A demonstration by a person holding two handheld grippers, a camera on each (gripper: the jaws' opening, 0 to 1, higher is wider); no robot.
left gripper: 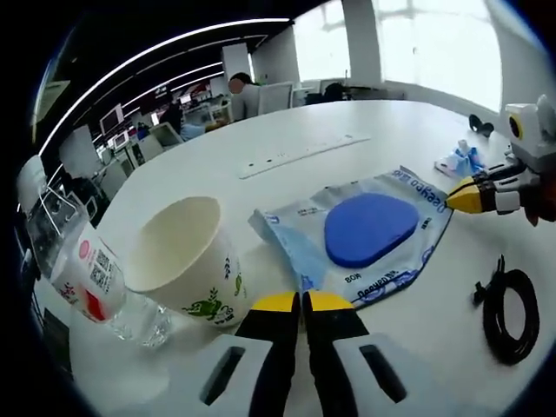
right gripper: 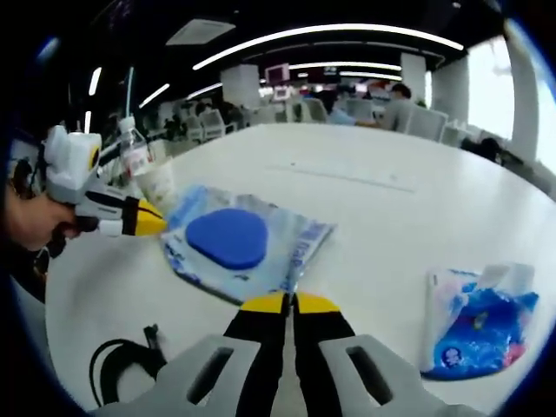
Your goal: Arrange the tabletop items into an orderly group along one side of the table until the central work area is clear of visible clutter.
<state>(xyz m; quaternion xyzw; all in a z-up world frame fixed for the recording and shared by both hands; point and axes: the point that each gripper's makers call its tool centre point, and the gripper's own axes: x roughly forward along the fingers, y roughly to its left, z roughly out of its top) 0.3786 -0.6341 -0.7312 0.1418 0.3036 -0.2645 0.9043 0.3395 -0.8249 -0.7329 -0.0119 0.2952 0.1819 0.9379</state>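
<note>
An open-plan office with ceiling light strips surrounds a large white table (left gripper: 347,122).

In the left gripper view, going left to right: a plastic water bottle (left gripper: 91,282) lies at nine o'clock, touching a paper cup (left gripper: 187,261) tipped on its side. The left gripper (left gripper: 302,301) rises at six o'clock, jaws closed together with nothing visible between them, tips at the near edge of a clear packet (left gripper: 382,239) holding a blue pad (left gripper: 369,228). At three o'clock the right gripper (left gripper: 453,198) reaches in level, its tip at the packet's far corner. A coiled black cable (left gripper: 510,313) lies at four o'clock.

In the right gripper view, the right gripper's jaws are also closed and look empty; a blue wipes pack (right gripper: 473,326) sits at four o'clock.

The sorting seems barely begun: everything is scattered centrally. Next, a gripper likely needs opening to pinch the packet's edge and drag it sideways.
</note>
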